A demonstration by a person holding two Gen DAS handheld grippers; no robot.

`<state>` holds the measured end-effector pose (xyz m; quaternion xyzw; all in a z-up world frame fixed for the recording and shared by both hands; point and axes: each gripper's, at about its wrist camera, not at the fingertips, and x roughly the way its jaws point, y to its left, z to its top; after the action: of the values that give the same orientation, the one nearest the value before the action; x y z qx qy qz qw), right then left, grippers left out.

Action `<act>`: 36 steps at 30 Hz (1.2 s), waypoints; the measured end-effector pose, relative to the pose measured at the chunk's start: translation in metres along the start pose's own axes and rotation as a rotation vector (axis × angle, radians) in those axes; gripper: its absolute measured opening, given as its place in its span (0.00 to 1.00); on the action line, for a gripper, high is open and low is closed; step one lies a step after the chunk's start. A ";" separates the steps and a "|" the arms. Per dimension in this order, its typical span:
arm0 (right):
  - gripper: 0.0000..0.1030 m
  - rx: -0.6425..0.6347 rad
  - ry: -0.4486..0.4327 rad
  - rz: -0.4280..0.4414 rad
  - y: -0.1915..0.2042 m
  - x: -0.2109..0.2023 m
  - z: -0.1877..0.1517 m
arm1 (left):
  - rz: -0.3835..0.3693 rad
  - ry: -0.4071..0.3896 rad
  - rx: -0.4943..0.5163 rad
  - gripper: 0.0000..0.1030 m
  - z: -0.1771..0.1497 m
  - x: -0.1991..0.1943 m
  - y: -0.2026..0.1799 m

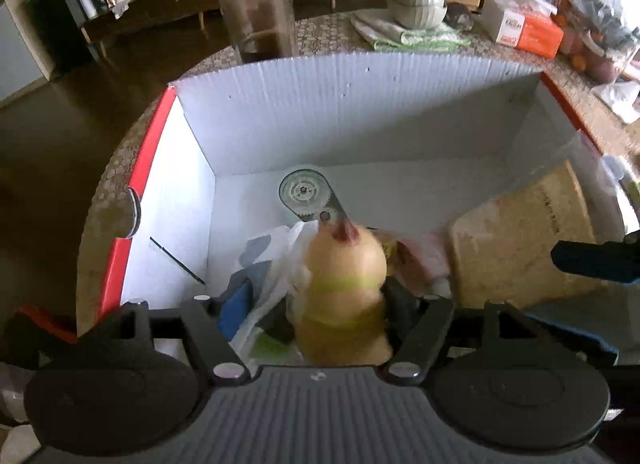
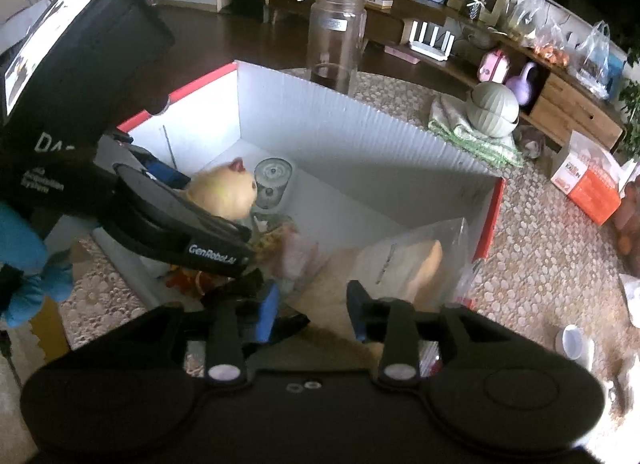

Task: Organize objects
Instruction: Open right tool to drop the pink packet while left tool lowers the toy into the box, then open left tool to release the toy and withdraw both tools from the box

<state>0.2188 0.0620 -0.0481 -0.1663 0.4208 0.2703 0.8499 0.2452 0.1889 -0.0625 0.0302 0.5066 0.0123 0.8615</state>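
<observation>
Both grippers are over the box [image 1: 360,104], dropping things in. The left gripper [image 1: 320,304] stands apart around the chicken toy [image 1: 344,276]; the right gripper [image 2: 312,308] is apart above the bag [image 2: 400,260]. Next: withdraw clear.

Both wrist views look steeply down, close, into the same white box [image 1: 320,112].
</observation>
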 end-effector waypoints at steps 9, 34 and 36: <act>0.48 0.016 -0.055 0.019 -0.008 -0.037 -0.011 | 0.002 -0.041 -0.016 0.69 -0.005 -0.032 -0.005; 0.62 0.104 -0.192 0.063 -0.062 -0.136 -0.063 | -0.077 -0.159 -0.041 0.71 -0.036 -0.117 -0.070; 0.68 0.119 -0.202 0.047 -0.069 -0.140 -0.070 | -0.089 -0.169 -0.049 0.80 -0.040 -0.119 -0.079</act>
<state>0.1461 -0.0733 0.0271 -0.0773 0.3519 0.2801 0.8898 0.1519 0.1053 0.0174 -0.0124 0.4326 -0.0160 0.9014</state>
